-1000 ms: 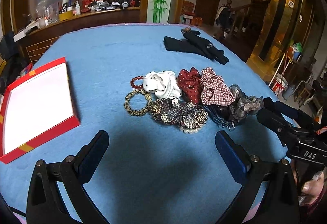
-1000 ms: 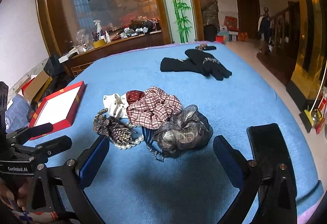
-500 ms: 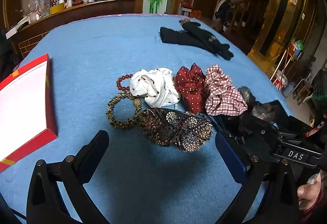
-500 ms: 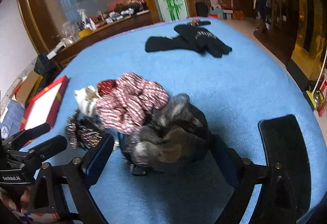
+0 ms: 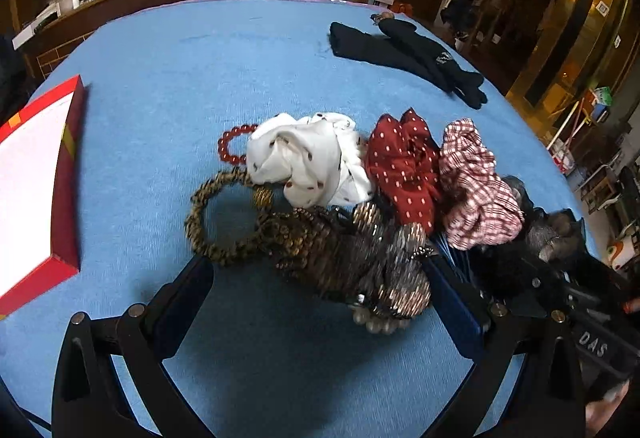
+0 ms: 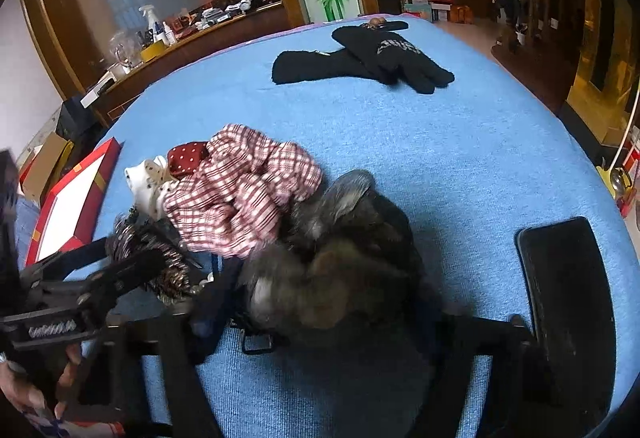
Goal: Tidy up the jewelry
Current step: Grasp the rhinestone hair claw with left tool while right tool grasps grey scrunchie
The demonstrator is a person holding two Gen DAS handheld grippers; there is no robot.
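A heap of hair accessories lies on the blue table. In the left wrist view: a white dotted scrunchie [image 5: 308, 158], a red dotted scrunchie [image 5: 404, 162], a plaid scrunchie [image 5: 476, 186], a red bead bracelet [image 5: 232, 148], a leopard hair tie [image 5: 212, 214] and a beaded brown bow clip [image 5: 352, 258]. My left gripper [image 5: 320, 294] is open with the bow clip between its fingers. My right gripper [image 6: 316, 318] is open around a grey-brown fluffy scrunchie [image 6: 336, 262], beside the plaid scrunchie [image 6: 244, 194].
An open red box with a white inside [image 5: 36, 174] lies at the left, also seen in the right wrist view [image 6: 76, 206]. Black gloves [image 5: 408, 54] lie at the far side. A black phone [image 6: 568, 298] lies near the right edge.
Both grippers have moved forward and down into the heap. The bow clip now sits between the left fingers and the fluffy scrunchie between the right fingers.
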